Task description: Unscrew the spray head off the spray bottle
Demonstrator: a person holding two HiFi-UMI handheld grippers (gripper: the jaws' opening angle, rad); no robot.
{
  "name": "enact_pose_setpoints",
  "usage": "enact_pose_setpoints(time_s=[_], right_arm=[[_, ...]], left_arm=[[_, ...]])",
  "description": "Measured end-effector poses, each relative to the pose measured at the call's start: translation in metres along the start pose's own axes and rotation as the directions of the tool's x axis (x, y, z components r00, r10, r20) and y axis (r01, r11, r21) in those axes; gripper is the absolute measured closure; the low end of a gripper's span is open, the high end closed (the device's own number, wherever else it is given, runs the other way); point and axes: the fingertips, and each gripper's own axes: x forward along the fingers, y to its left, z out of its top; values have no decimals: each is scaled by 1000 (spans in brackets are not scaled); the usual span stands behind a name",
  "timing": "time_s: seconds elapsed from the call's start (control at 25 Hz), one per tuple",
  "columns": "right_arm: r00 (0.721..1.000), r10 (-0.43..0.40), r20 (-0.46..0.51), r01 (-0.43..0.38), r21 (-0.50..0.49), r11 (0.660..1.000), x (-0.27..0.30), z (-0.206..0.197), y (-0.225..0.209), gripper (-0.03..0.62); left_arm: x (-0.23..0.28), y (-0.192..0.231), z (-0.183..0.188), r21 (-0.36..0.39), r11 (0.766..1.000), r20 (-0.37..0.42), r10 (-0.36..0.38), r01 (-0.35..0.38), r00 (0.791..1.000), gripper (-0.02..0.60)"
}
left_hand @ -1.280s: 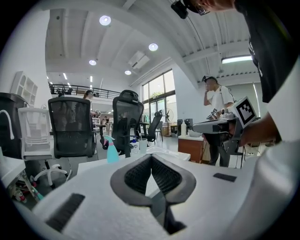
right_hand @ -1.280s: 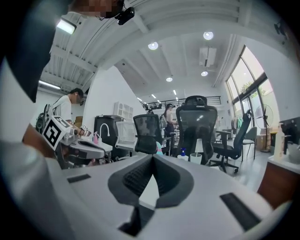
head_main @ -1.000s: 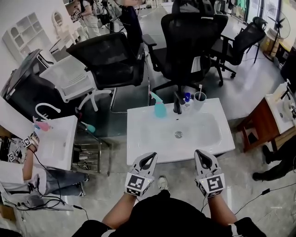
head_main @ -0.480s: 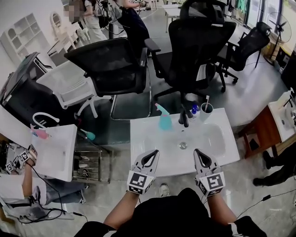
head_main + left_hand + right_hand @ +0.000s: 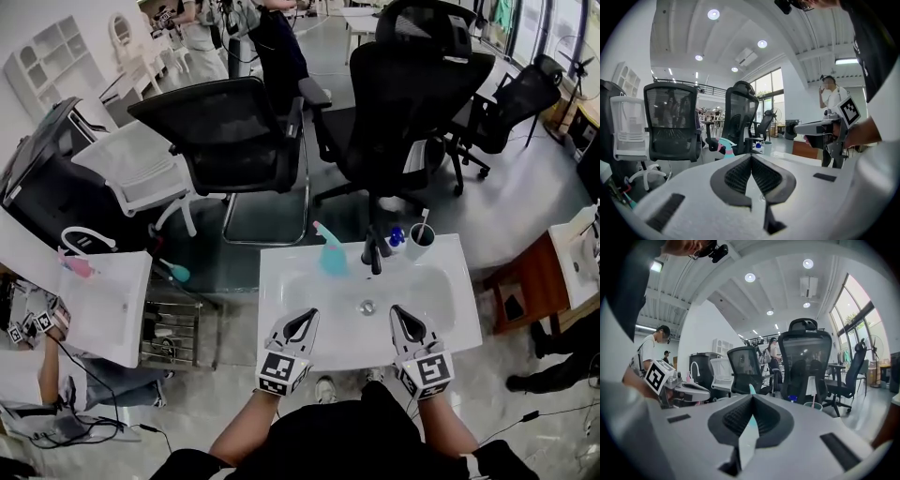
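A: What is hidden or hard to make out?

B: In the right gripper view, the spray bottle [image 5: 751, 389] is almost all behind the jaws, and only its pale tip shows above them. In the left gripper view, the lower part of the bottle [image 5: 725, 146] is cut off by the gripper's own body. From the head view, a small blue thing [image 5: 396, 235] beside the tap is too small to name.

A: How many things do you count?

B: There is one spray bottle [image 5: 330, 253], one black tap [image 5: 375, 254], one cup [image 5: 421, 242] with a stick in it, and one white basin [image 5: 281, 291]. Behind the basin there are three black office chairs [image 5: 230, 131] and one white chair [image 5: 131, 169].

A: How does the bottle look, and where is it?

B: It has a teal body, a pink collar and a light spray head, which is on the bottle and points toward 10 o'clock. It stands upright at the 12 o'clock edge of the basin, and the tap is just at its 3 o'clock.

A: And the grippers?

B: The left gripper [image 5: 303, 316] has its jaws pressed together with nothing between them. The right gripper [image 5: 402, 312] is the same, closed and empty. Both hover at the basin's 6 o'clock edge, well apart from the bottle.
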Motion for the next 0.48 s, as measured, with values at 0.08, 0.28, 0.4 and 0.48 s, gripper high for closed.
enact_pose_setpoints(time_s=[0.08, 0.28, 0.4, 0.48], right_arm=[[1000, 27, -9, -27, -6, 1000, 9, 0, -5, 588], [997, 82, -13, -82, -24, 996, 28, 5, -17, 588], [994, 102, -23, -103, -27, 994, 38, 5, -29, 588], [994, 109, -29, -110, -28, 994, 43, 4, -37, 588]], left_arm=[[10, 1, 4, 2, 1000, -3, 20, -20, 1000, 566], [39, 2, 7, -6, 999, -5, 42, -42, 999, 566], [54, 8, 3, -27, 997, -28, 76, -77, 997, 566], [62, 12, 2, -38, 994, -36, 101, -102, 994, 566]])
